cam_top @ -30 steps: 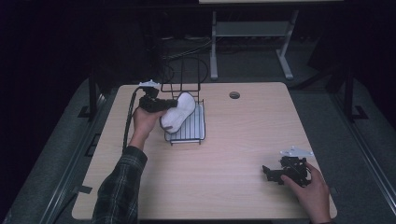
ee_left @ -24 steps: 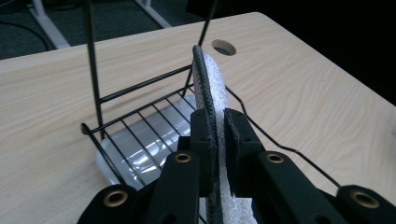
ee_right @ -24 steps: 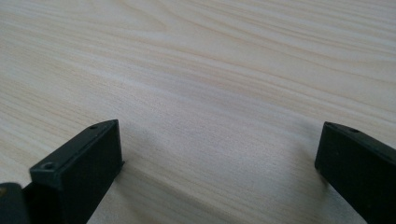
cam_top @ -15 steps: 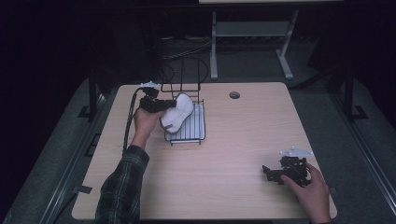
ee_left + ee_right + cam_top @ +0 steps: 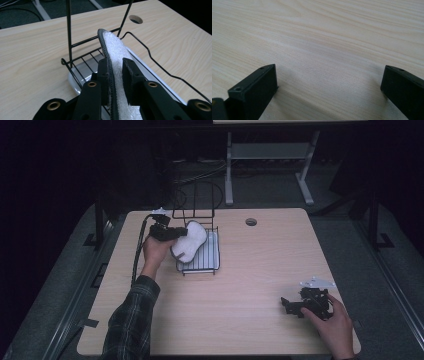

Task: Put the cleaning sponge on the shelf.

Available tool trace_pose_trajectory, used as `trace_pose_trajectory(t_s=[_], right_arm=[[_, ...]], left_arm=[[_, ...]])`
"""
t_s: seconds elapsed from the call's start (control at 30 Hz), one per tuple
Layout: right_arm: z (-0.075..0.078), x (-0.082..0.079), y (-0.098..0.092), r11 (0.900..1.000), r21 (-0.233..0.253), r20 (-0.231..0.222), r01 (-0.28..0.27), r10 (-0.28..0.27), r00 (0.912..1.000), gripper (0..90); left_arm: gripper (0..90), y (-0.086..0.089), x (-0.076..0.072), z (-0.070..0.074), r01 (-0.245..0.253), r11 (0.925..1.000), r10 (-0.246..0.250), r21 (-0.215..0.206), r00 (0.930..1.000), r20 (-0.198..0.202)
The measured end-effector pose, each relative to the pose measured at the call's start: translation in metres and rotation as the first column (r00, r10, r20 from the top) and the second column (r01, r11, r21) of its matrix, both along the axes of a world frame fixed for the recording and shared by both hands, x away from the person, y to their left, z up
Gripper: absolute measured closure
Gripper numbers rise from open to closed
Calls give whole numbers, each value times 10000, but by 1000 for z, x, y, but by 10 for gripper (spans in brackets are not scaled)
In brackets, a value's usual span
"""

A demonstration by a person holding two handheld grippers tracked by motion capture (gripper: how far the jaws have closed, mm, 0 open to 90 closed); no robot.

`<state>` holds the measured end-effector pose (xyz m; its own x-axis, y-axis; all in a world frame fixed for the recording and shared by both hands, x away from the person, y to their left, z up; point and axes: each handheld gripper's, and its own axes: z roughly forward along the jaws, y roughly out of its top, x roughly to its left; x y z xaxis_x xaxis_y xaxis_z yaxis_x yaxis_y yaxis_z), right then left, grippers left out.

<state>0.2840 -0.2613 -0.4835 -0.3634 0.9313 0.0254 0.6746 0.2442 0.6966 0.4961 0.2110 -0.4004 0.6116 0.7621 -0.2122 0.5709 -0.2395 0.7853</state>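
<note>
Jaws of the left claw (image 5: 115, 72) are clenched on a white insole (image 5: 117, 57), pinching it edge-on so that its dark rim runs up between them. In the high view this left claw (image 5: 172, 234) holds the insole (image 5: 190, 241) tilted over the near left side of a black wire rack (image 5: 200, 265), which sits on the wooden surface (image 5: 250, 270) with a pale tray (image 5: 75, 81) under its bars and tall wire loops rising at its far end. A round cable hole (image 5: 251, 222) lies beyond the rack. The right claw (image 5: 329, 85) is released, jaws spread wide just above bare wood. It rests near the surface's near right corner (image 5: 289, 305), well apart from the rack.
</note>
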Motion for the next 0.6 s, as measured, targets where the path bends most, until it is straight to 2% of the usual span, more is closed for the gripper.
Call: trace_pose_trajectory(t_s=[0.1,0.47,0.6], right_arm=[[0,0,0,10000,-3,3,1,-1,10000,2],[0,0,0,10000,0,2,-1,1,10000,2],[0,0,0,10000,0,1,2,-2,10000,2]], left_arm=[[735,1,0,-2,-58,9996,60,274,10000,-66],[695,3,0,-2,-136,9982,143,577,9998,-115],[719,6,-4,-3,-172,9991,172,375,9999,11]])
